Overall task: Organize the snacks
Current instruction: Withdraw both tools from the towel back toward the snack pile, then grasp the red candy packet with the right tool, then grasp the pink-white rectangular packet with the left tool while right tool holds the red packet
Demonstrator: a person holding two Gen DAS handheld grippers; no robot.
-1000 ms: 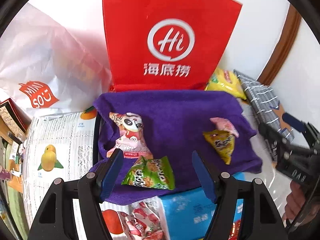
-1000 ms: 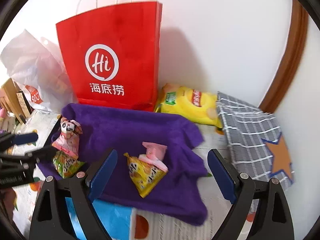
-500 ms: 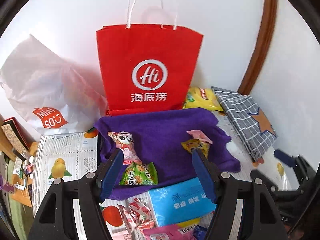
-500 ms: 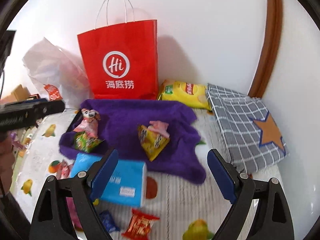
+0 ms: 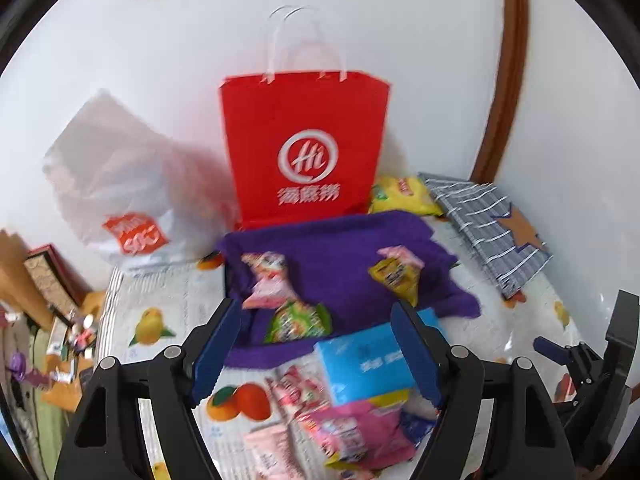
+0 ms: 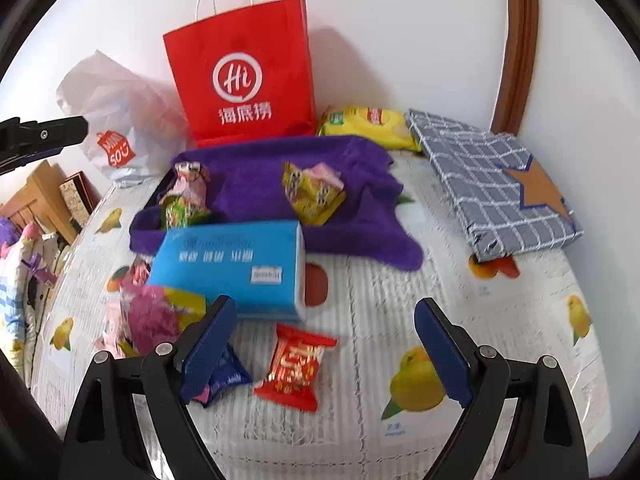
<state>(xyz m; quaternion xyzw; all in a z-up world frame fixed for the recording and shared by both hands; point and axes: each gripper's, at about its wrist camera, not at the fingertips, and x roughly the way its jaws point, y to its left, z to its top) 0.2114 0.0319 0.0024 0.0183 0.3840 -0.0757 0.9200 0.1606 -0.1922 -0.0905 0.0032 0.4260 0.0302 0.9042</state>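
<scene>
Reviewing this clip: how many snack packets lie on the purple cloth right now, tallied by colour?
Pink: 2 (tall pink packet, small pink packet)
Green: 1 (green packet)
Yellow: 1 (yellow packet)
Total: 4, all lying on the purple cloth

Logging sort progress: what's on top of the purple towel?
On the purple towel: a pink panda packet over a green packet at its left, a yellow packet and small pink packet mid-right. The blue tissue box hides its near edge.
</scene>
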